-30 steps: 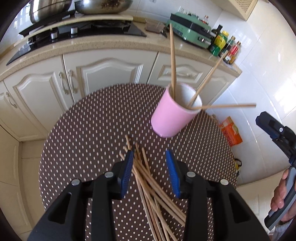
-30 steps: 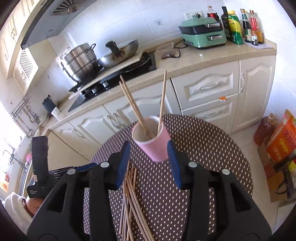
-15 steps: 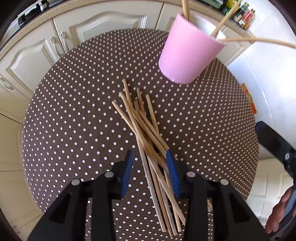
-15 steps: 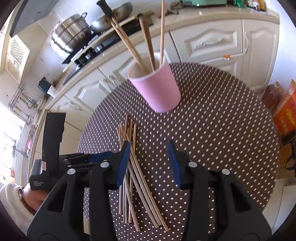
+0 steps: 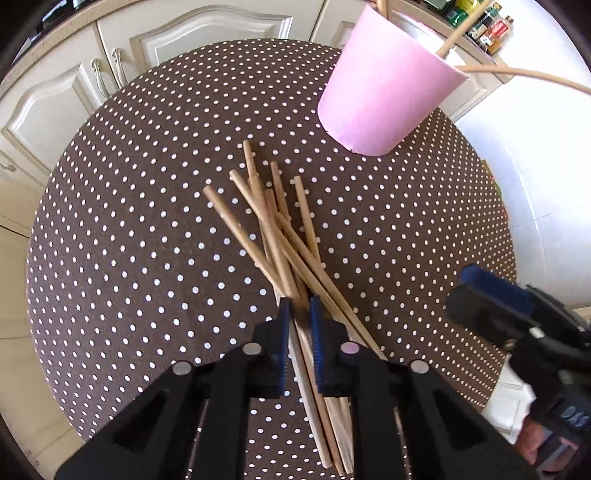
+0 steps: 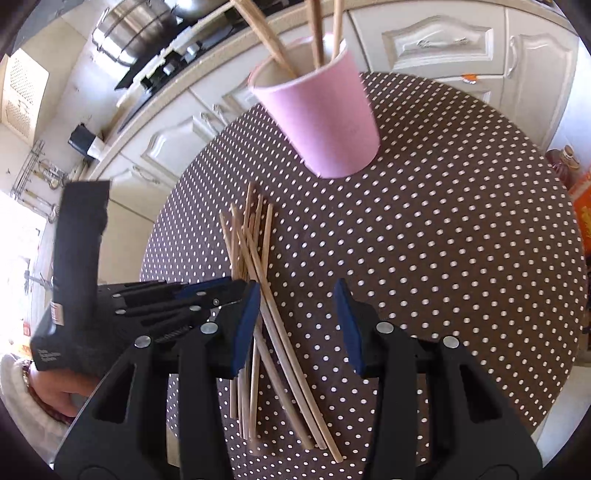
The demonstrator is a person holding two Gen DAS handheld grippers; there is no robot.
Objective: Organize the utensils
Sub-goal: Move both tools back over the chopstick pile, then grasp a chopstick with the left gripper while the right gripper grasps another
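Several wooden chopsticks (image 5: 280,240) lie in a loose pile on the round brown polka-dot table (image 5: 129,221); the pile also shows in the right wrist view (image 6: 255,258). A pink cup (image 5: 384,96) with a few chopsticks in it stands beyond the pile, also in the right wrist view (image 6: 321,118). My left gripper (image 5: 298,314) is down on the pile, its jaws closed narrowly around one or two chopsticks. My right gripper (image 6: 295,299) is open and empty, just right of the pile; it appears at the right edge of the left wrist view (image 5: 517,325).
White kitchen cabinets (image 5: 110,66) and a counter with a stove and pots (image 6: 147,48) stand behind the table. Bottles (image 5: 487,22) sit on the counter at the far right. An orange box (image 6: 580,192) is on the floor to the right.
My left gripper has come down onto the pile and its jaws have closed in on chopsticks. My right gripper has come lower and nearer the pile, still open.
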